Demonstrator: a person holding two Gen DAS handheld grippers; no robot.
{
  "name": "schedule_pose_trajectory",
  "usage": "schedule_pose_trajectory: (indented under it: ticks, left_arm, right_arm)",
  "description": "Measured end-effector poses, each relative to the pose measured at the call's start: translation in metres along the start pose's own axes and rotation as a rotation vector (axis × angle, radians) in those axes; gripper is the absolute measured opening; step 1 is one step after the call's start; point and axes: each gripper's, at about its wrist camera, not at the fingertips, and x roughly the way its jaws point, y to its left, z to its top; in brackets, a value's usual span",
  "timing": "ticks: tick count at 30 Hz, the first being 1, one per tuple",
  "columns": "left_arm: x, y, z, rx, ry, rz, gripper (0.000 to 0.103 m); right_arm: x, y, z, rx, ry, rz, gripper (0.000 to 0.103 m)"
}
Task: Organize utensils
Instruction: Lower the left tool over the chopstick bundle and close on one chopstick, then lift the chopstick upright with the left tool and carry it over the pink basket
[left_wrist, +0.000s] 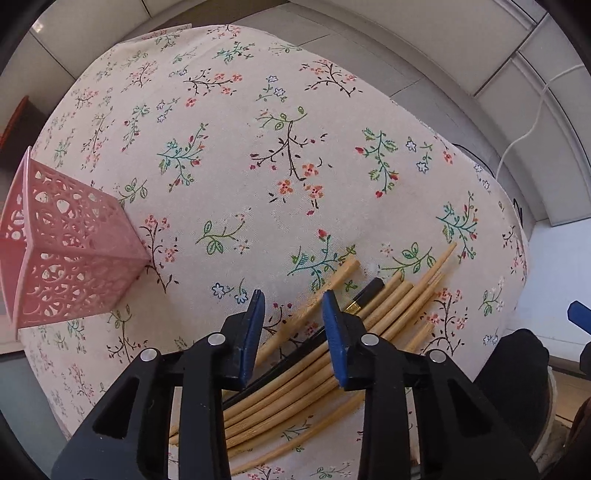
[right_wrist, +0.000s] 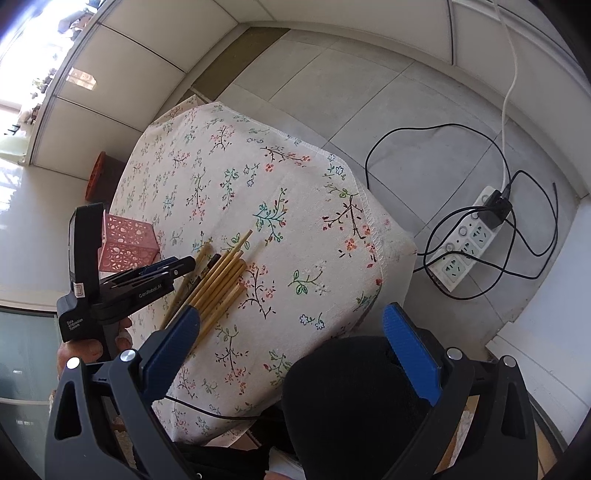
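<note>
A pile of bamboo chopsticks (left_wrist: 391, 306), with a black chopstick (left_wrist: 365, 295) among them, lies on the floral tablecloth (left_wrist: 236, 155). My left gripper (left_wrist: 293, 304) is open and empty, hovering just above the near end of the pile. A pink lattice holder (left_wrist: 70, 254) stands at the left. In the right wrist view the chopsticks (right_wrist: 218, 284) lie beside the left gripper (right_wrist: 181, 264) and the pink holder (right_wrist: 129, 243). My right gripper (right_wrist: 291, 325) is wide open and empty, held above the table's near edge.
The table is small and its cloth (right_wrist: 295, 206) hangs over the edges. A white power strip (right_wrist: 472, 240) with black cables (right_wrist: 436, 133) lies on the tiled floor at the right. A dark-clothed knee (right_wrist: 351, 398) is under the right gripper. An orange basket (right_wrist: 96, 173) stands behind the table.
</note>
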Motion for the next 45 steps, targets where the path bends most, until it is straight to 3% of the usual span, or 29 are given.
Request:
schedule_pose_trajectory:
  ticks: [5,7,11,13,17,23,26,31,37,45]
  left_arm:
    - [0.015,-0.012,0.002,0.048,0.011,0.022,0.032]
    - [0.013,-0.013,0.004,0.063,0.014,0.016,0.020]
    - [0.011,-0.018,0.003,0.078,-0.035,0.028,0.014]
    - [0.002,-0.013,-0.001,0.104,-0.097,0.075,0.010]
    - [-0.031,0.003,-0.017,0.097,-0.228,0.053,0.008]
    - [-0.107,0.014,-0.085,0.085,-0.454,0.030,0.007]
    - [-0.142,0.025,-0.123,0.038,-0.573,-0.001,0.007]
    - [-0.179,0.038,-0.182,-0.048,-0.725,-0.031,0.006]
    - [-0.201,0.050,-0.206,-0.114,-0.866,-0.094,0.006]
    - [-0.210,0.061,-0.213,-0.143,-0.944,-0.144,0.006]
  right_arm:
    - [0.001,0.004,-0.003,-0.014,0.002,-0.006,0.096]
    - [0.000,0.003,-0.003,-0.005,-0.007,-0.014,0.096]
    - [0.002,0.004,-0.002,0.012,-0.019,-0.039,0.096]
    - [0.008,0.008,-0.003,0.019,-0.012,-0.052,0.096]
    - [0.029,0.019,-0.007,0.072,0.027,-0.053,0.095]
    - [0.077,0.036,-0.016,0.203,0.141,-0.070,0.067]
    - [0.088,0.050,-0.019,0.216,0.115,-0.104,0.057]
    - [0.104,0.067,-0.024,0.233,0.095,-0.153,0.051]
    - [0.106,0.086,-0.022,0.174,0.024,-0.240,0.047]
    - [0.115,0.095,-0.019,0.191,-0.011,-0.310,0.042]
